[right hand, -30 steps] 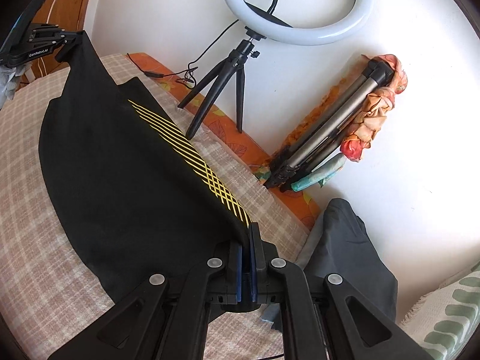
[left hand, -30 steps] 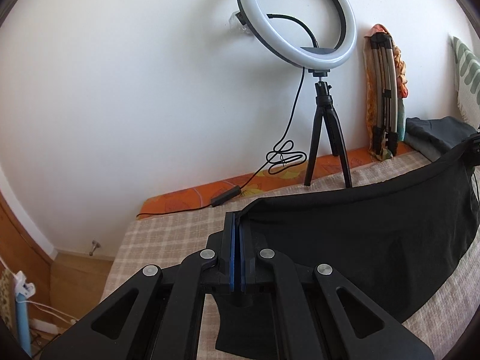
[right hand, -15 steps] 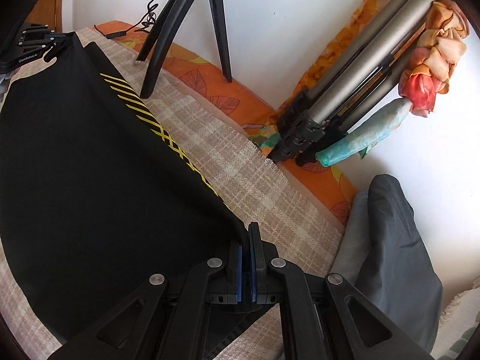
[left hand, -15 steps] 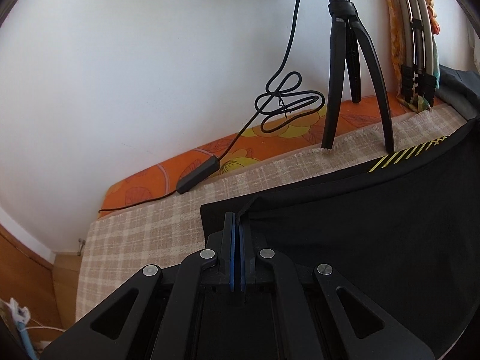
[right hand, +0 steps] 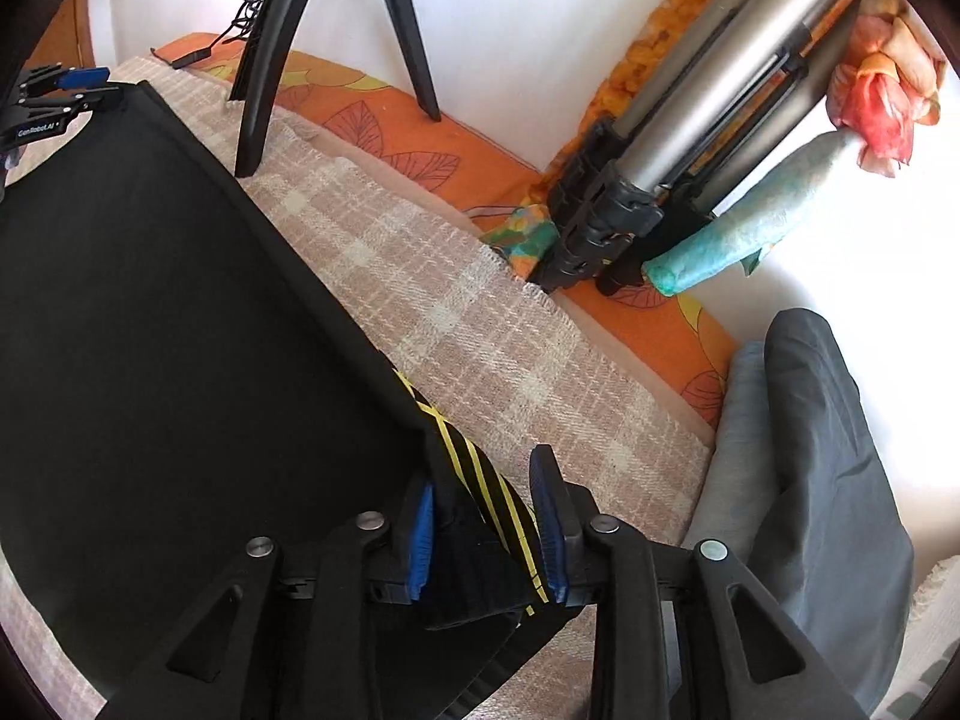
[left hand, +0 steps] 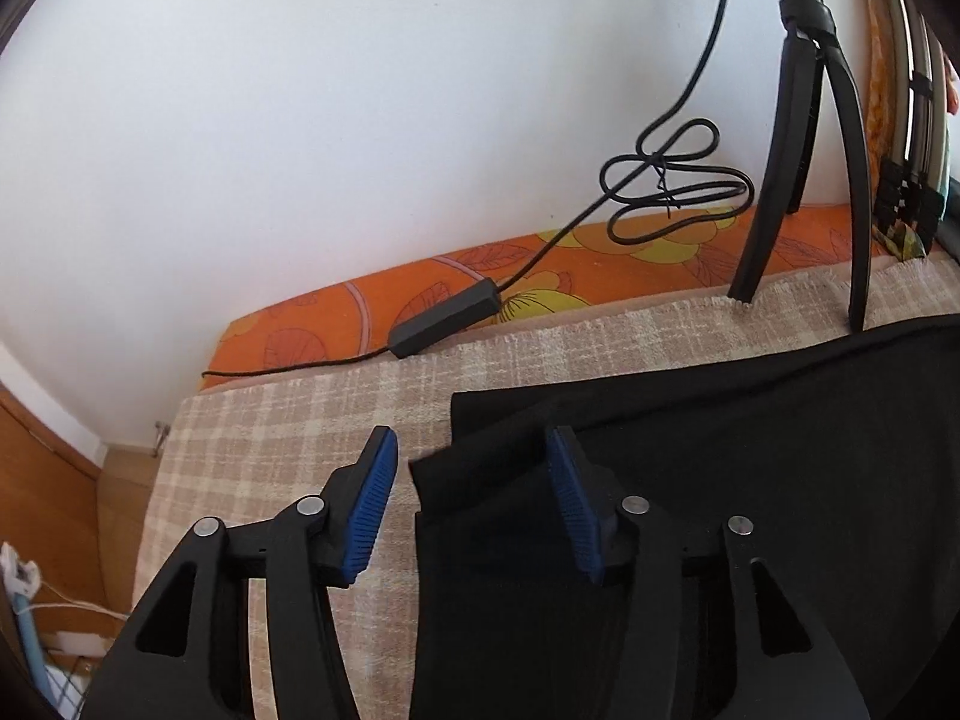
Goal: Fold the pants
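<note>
Black pants (left hand: 750,468) with yellow stripes (right hand: 480,480) lie flat on a checked beige blanket (left hand: 288,432). My left gripper (left hand: 468,468) is open over one end corner of the pants, whose edge lies between its blue pads (left hand: 366,510). My right gripper (right hand: 486,516) is open over the other end, with the striped edge lying loose between its pads (right hand: 549,534). The left gripper also shows far off in the right wrist view (right hand: 60,90).
A ring-light tripod (left hand: 804,138) stands at the pants' far edge, its cable and inline box (left hand: 444,318) on the orange mattress (left hand: 600,276). A folded tripod (right hand: 678,174) leans on the wall. A grey garment (right hand: 810,480) lies at the right.
Both grippers lowered the pants onto the blanket near the wall and opened, letting go of the fabric they were holding.
</note>
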The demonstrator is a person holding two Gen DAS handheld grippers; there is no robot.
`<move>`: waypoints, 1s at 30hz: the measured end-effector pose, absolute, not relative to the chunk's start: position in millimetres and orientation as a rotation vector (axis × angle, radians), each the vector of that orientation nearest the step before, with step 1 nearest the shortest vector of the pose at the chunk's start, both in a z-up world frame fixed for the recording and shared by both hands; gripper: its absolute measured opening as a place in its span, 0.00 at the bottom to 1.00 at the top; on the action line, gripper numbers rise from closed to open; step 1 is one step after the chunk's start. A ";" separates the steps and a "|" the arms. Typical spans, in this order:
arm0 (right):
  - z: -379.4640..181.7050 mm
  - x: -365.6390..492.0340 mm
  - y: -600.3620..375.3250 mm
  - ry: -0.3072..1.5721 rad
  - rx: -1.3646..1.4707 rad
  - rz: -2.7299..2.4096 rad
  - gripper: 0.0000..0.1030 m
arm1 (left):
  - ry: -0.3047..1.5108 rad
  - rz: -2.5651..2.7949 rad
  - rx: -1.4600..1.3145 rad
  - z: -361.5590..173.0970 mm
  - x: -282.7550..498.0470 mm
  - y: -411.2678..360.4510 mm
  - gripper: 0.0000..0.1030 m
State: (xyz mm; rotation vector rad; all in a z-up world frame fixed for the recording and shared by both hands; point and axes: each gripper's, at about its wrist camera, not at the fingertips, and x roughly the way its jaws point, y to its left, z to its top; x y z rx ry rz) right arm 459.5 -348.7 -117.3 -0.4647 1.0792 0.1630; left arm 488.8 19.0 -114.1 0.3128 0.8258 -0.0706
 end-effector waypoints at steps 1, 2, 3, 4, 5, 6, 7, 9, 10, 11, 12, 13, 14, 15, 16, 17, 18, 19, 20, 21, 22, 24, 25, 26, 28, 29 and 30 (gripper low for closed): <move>-116.1 460.0 -351.2 1.080 -0.452 0.162 0.31 | 0.816 -0.052 0.318 -110.8 489.6 22.2 0.51; -115.0 459.9 -352.4 1.080 -0.443 0.163 0.31 | 0.805 -0.025 0.328 -107.5 490.5 25.9 0.51; -113.5 459.5 -353.9 1.078 -0.439 0.160 0.31 | 0.791 0.009 0.334 -104.3 491.9 29.7 0.51; -113.5 458.3 -353.1 1.075 -0.443 0.156 0.31 | 0.779 0.027 0.319 -99.4 492.1 36.3 0.51; -114.5 457.6 -351.6 1.075 -0.451 0.152 0.31 | 0.772 0.032 0.289 -94.4 492.0 43.1 0.51; -115.3 457.2 -350.0 1.075 -0.457 0.149 0.32 | 0.765 0.025 0.258 -89.4 490.4 49.6 0.51; -116.2 456.7 -349.2 1.073 -0.460 0.145 0.32 | 0.763 0.017 0.242 -85.6 487.9 54.9 0.51; -117.3 458.6 -350.8 1.073 -0.439 0.140 0.35 | 0.762 0.008 0.256 -83.3 484.0 60.7 0.51; -116.6 459.1 -353.7 1.074 -0.416 0.135 0.36 | 0.762 0.017 0.271 -82.9 480.4 63.4 0.51; -115.6 460.6 -355.6 1.069 -0.400 0.124 0.42 | 0.765 0.019 0.279 -82.6 476.3 66.2 0.51; -114.5 462.7 -358.3 1.059 -0.390 0.112 0.48 | 0.770 0.008 0.283 -83.0 471.6 67.8 0.51; -111.7 461.4 -360.8 1.050 -0.381 0.100 0.50 | 0.772 -0.002 0.287 -81.9 465.1 69.0 0.51; -108.6 459.9 -363.2 1.039 -0.368 0.091 0.53 | 0.766 -0.011 0.296 -80.5 458.1 69.8 0.51; -104.0 457.4 -365.9 1.025 -0.352 0.082 0.54 | 0.761 -0.018 0.306 -78.6 449.5 68.8 0.51; -99.1 454.0 -367.7 1.005 -0.334 0.075 0.55 | 0.757 -0.033 0.308 -76.2 439.8 67.4 0.51; -93.4 449.5 -369.5 0.983 -0.321 0.061 0.58 | 0.755 -0.057 0.304 -74.3 429.5 66.9 0.51; -87.9 444.9 -371.1 0.964 -0.314 0.040 0.61 | 0.758 -0.082 0.301 -72.7 418.7 64.8 0.51; -81.9 439.3 -372.4 0.945 -0.307 0.028 0.62 | 0.761 -0.104 0.299 -72.7 408.9 63.8 0.51; -76.0 433.3 -373.4 0.923 -0.303 0.018 0.62 | 0.760 -0.128 0.302 -72.1 397.3 61.3 0.51; -69.8 427.0 -374.9 0.903 -0.305 0.006 0.63 | 0.760 -0.147 0.309 -72.3 386.1 58.4 0.51; -64.2 420.6 -375.4 0.886 -0.307 -0.004 0.63 | 0.763 -0.162 0.313 -73.5 375.0 56.1 0.51; -54.5 406.9 -376.2 0.865 -0.287 0.009 0.63 | 0.775 -0.213 0.307 -76.6 353.5 51.1 0.51; -47.5 399.4 -370.8 0.861 -0.270 0.052 0.63 | 0.784 -0.240 0.309 -79.3 343.2 48.0 0.51; -42.2 389.9 -364.2 0.856 -0.262 0.098 0.63 | 0.793 -0.263 0.309 -82.4 332.8 44.8 0.51; -35.2 369.6 -343.7 0.845 -0.277 0.182 0.63 | 0.810 -0.323 0.304 -89.7 314.3 38.8 0.51; -33.5 360.9 -331.3 0.843 -0.287 0.228 0.63 | 0.819 -0.342 0.304 -93.4 307.5 35.3 0.50; -32.4 352.4 -317.5 0.843 -0.294 0.273 0.63 | 0.826 -0.360 0.299 -96.9 302.2 32.0 0.50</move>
